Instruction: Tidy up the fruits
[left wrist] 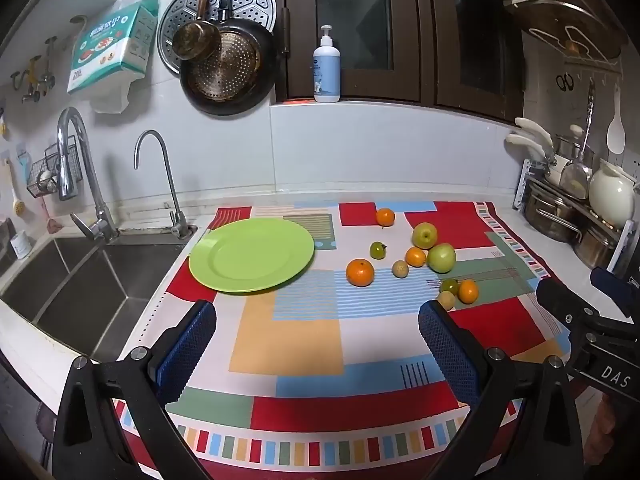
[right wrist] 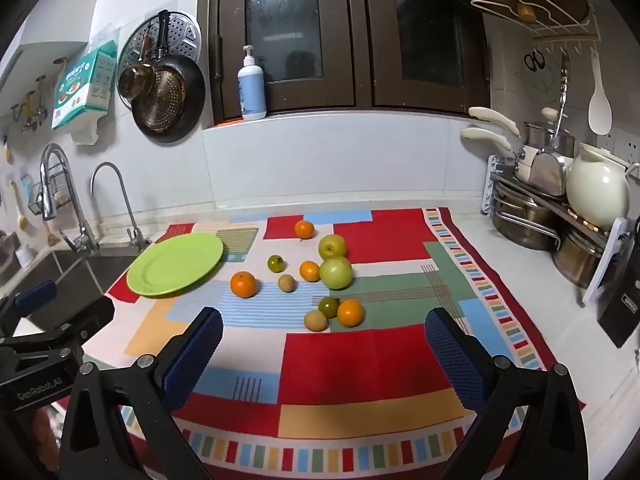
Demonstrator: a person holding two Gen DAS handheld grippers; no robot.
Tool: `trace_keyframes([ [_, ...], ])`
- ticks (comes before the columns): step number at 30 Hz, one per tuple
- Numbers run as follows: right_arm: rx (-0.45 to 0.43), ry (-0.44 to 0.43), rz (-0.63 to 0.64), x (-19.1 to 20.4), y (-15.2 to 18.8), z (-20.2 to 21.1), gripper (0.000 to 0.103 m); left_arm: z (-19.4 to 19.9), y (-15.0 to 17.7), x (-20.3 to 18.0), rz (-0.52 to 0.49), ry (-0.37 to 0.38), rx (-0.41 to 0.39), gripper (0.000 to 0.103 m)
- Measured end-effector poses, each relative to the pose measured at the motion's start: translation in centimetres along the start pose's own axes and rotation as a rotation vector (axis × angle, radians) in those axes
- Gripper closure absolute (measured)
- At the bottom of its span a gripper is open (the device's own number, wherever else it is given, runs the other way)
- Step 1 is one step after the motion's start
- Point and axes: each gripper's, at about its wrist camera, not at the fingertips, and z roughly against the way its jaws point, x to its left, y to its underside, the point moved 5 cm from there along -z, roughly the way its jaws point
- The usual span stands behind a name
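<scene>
You hold both grippers above the near edge of the surface, tilted down toward the patchwork cloth (right wrist: 352, 364) that covers it. Your left gripper (left wrist: 318, 350) is spread wide with nothing between its blue pads (left wrist: 188, 344), and your right gripper (right wrist: 324, 354) is likewise released and empty.

The lime green plate (left wrist: 252, 256) lies empty on the cloth toward the left edge of the surface, just beside the steel sink (left wrist: 80, 280). The fruits lie loose on the cloth to the right of the plate, toward the middle and far side. The nearest to the plate is a large orange (right wrist: 243, 284). Farthest back sits a small orange (right wrist: 304, 229), with a yellow-green apple (right wrist: 332, 246) just beside it and a second green apple (right wrist: 336, 273) touching that one on its near side. A third orange (right wrist: 310, 271) rests against the second apple. A dark green citrus (right wrist: 276, 263) and a tan round fruit (right wrist: 287, 282) lie apart between them and the large orange. Closest to your right gripper, a tan fruit (right wrist: 316, 320), a green citrus (right wrist: 329, 306) and an orange (right wrist: 350, 313) huddle together.
</scene>
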Motion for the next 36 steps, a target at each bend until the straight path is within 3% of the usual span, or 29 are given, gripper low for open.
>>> trace_keyframes([
  [36, -0.002, -0.024, 0.001, 0.38, -0.15, 0.23, 0.001, 0.63, -0.22, -0.31, -0.002, 0.012, -0.008, 0.0],
])
